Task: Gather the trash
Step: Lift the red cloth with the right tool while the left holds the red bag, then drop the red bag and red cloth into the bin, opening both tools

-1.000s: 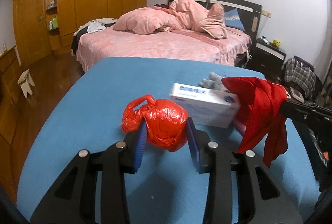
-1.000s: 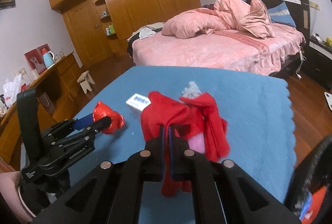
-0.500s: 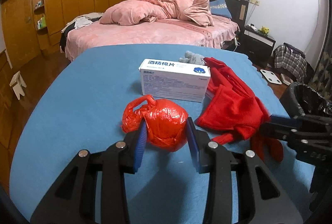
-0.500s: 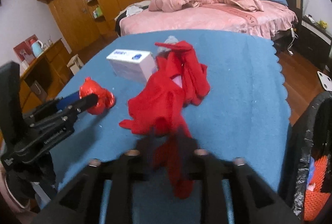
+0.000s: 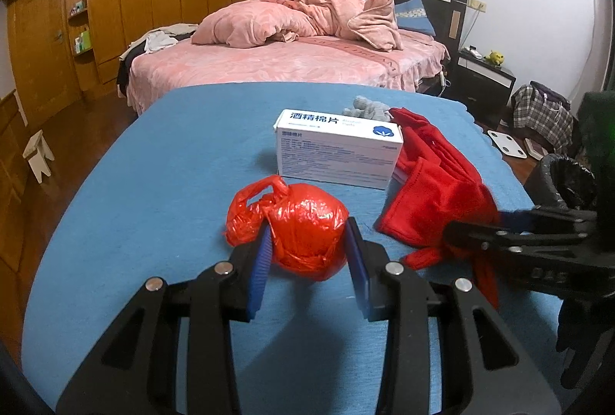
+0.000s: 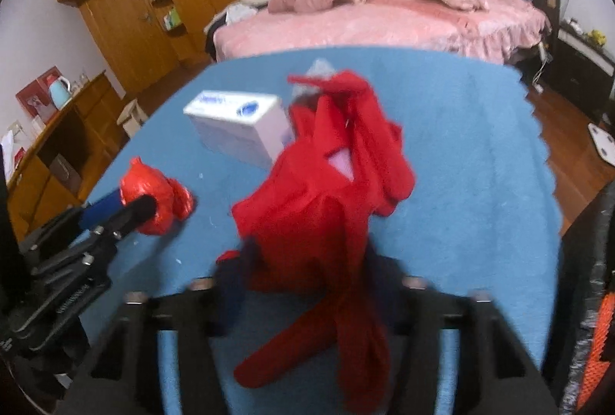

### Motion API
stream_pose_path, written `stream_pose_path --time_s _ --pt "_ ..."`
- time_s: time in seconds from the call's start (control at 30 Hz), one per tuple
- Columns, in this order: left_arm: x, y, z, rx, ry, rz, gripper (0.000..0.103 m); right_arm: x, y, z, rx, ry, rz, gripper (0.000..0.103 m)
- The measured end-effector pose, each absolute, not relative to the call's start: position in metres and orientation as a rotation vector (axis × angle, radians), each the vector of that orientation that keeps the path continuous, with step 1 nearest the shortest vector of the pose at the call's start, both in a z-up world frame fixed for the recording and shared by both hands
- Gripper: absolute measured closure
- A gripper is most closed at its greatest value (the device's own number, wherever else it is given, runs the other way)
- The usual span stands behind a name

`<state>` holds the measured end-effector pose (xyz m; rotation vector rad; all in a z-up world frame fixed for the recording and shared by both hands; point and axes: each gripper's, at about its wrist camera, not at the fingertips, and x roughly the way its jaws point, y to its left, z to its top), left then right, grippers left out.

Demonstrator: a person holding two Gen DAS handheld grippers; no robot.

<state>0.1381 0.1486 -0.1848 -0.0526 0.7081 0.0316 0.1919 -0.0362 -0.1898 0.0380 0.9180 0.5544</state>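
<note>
Two grippers: left gripper (image 5: 307,257) clamps the red bag between blue ribbed pads; right gripper (image 6: 307,284) stands wide, jaws apart either side of the red cloth, blurred
Red bag (image 5: 296,226): crinkled glossy plastic, knotted into a ball; near the front edge of the blue table (image 5: 153,184)
Red cloth (image 6: 326,203): soft, limp, folded heap; touching the white box
White box (image 5: 338,153): matt card, rectangular; mid-table
Bin (image 5: 565,180): black liner, off the table's right edge
Change: a second ago the right jaws pinched the cloth aloft; now it lies slumped on the table
</note>
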Motion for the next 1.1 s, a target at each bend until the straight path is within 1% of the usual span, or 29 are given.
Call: stream_pose_path --time_s 0.03,0.1,0.17,0.2,0.47,0.7,0.97,1.1 --pt "0.138 0.149 -0.185 -0.053 0.709 0.031 0.067 0.191 -0.036 -0.191 0.035 0.921 0.556 0.071" --pt "0.139 0.148 -0.186 -0.052 0.715 0.031 0.067 0.189 -0.037 -0.192 0.021 0.918 0.555 0.083" --pt "0.139 0.147 -0.187 -0.05 0.718 0.03 0.067 0.187 -0.04 -0.193 0.024 0.918 0.552 0.089" --pt "0.139 0.146 -0.188 -0.046 0.719 0.03 0.067 0.187 -0.04 -0.194 0.026 0.917 0.551 0.091" --pt "0.14 0.145 -0.191 -0.033 0.738 0.039 0.067 0.181 -0.041 -0.194 0.033 0.884 0.55 0.092" --pt "0.135 0.127 -0.17 -0.037 0.695 0.003 0.067 0.167 -0.063 -0.145 0.081 0.763 0.555 0.093" --pt "0.134 0.078 -0.126 -0.034 0.604 -0.108 0.067 0.15 -0.118 -0.091 0.116 0.641 0.479 0.093" --pt "0.135 0.043 -0.108 -0.032 0.573 -0.184 0.067 0.143 -0.154 -0.077 0.129 0.61 0.421 0.093"
